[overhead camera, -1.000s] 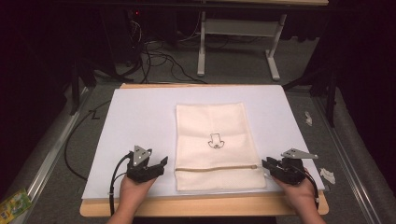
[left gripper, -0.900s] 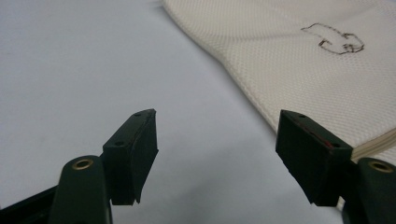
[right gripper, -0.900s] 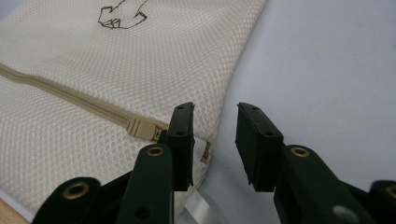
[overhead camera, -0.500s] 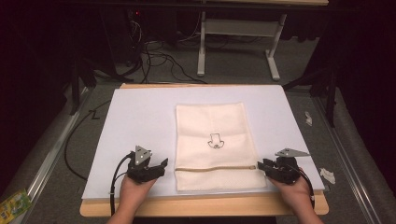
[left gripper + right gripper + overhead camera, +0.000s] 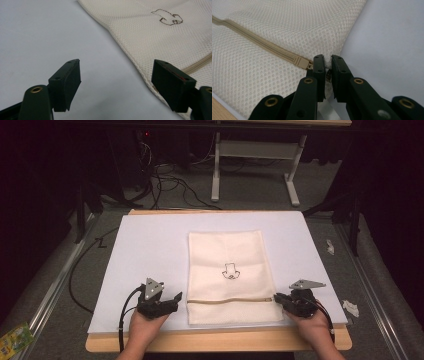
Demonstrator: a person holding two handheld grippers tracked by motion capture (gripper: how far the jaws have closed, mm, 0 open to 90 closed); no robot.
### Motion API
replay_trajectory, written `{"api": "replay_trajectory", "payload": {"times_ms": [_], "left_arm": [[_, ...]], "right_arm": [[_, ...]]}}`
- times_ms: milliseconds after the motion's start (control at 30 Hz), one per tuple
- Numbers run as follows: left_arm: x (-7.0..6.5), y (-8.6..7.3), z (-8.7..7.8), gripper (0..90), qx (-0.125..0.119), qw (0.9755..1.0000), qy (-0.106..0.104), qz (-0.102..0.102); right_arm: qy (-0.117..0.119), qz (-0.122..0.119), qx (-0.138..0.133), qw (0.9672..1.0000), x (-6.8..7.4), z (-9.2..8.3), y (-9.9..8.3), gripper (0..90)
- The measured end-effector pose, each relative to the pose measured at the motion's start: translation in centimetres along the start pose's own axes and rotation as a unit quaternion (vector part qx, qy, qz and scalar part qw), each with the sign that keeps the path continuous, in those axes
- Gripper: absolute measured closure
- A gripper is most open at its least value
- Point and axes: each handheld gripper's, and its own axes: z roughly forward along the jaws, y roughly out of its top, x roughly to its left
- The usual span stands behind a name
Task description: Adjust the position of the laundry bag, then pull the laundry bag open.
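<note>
A cream mesh bag (image 5: 227, 270) lies flat in the middle of the white mat (image 5: 150, 250), with a small dark embroidered figure (image 5: 230, 271) on it. A beige zipper (image 5: 230, 301) runs across it near the front edge. My right gripper (image 5: 277, 299) is at the bag's right edge, shut on the mesh (image 5: 327, 63) just beside the zipper pull (image 5: 301, 62). My left gripper (image 5: 172, 301) rests on the mat just left of the bag, open. In the left gripper view its gap (image 5: 117, 82) spans bare mat and one jaw reaches the bag's edge (image 5: 150, 82).
The mat covers a wooden table whose front edge (image 5: 215, 340) shows bare. White paper scraps (image 5: 350, 307) lie on the floor at the right and a green packet (image 5: 15, 340) at the lower left. Cables (image 5: 165, 175) and a desk frame (image 5: 255, 155) stand behind.
My right gripper has slid left to the bag's right edge and pinched the mesh at the zipper's end. The left gripper has stayed put.
</note>
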Motion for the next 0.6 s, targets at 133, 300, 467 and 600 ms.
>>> {"api": "replay_trajectory", "payload": {"times_ms": [133, 300, 467, 600], "left_arm": [[0.2, 0.2, 0.1, 24.0, -0.001, 1.0000, -0.001, 0.002], [0.0, 0.6, 0.1, 25.6, -0.011, 0.9999, -0.007, -0.008], [-0.7, 1.2, 0.2, 30.3, -0.024, 0.9995, -0.021, -0.005], [-1.1, 1.3, 0.7, 34.1, -0.021, 0.9991, -0.033, -0.017]], "right_arm": [[-0.002, -0.003, -0.004, 1.0000, 0.0, -0.1, 0.1, 83.9], [0.001, -0.002, -0.017, 0.9998, -0.1, -0.5, 0.1, 84.0], [0.013, 0.003, -0.026, 0.9996, -0.3, -0.8, 0.1, 84.0], [0.019, 0.013, -0.027, 0.9994, -0.5, -0.7, -0.1, 84.0]]}}
